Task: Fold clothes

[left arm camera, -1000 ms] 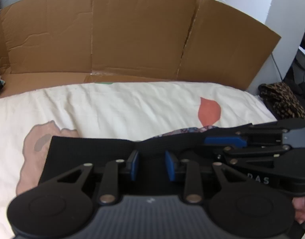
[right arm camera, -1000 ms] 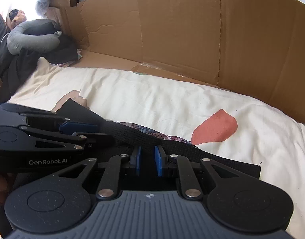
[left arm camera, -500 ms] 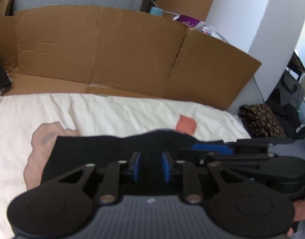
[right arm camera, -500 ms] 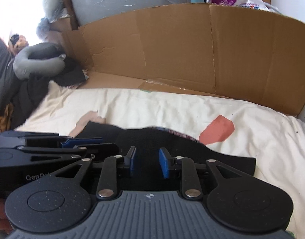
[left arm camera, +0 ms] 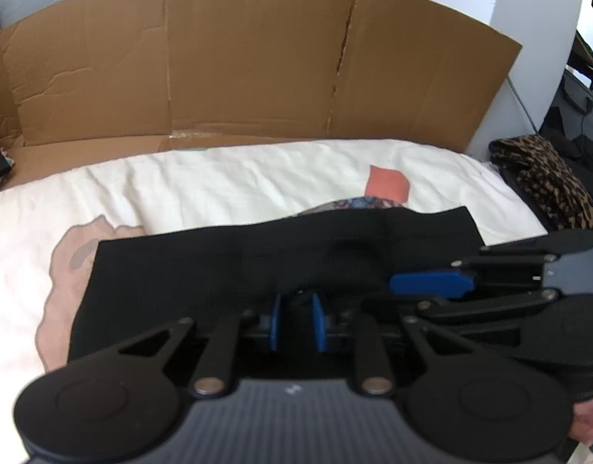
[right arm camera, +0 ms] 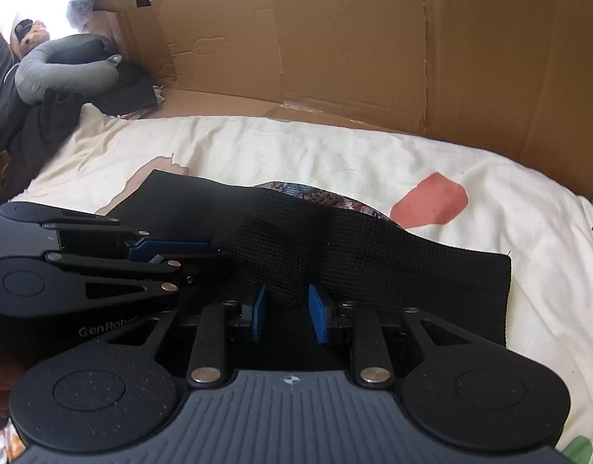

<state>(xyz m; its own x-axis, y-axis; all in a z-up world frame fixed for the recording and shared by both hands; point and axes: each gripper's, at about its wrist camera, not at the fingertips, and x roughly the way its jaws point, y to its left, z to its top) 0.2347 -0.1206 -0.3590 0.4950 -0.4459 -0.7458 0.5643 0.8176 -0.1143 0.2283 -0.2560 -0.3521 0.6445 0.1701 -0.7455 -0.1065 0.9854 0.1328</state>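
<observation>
Both grippers, left and right, have just been moving their jaws, left closing, right opening; each pinches black garment near bed front edge, likely for folding.

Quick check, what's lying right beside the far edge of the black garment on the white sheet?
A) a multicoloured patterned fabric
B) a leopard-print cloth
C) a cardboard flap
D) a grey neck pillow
A: a multicoloured patterned fabric peeks out along the far edge of the black garment; it also shows in the left wrist view.
</observation>
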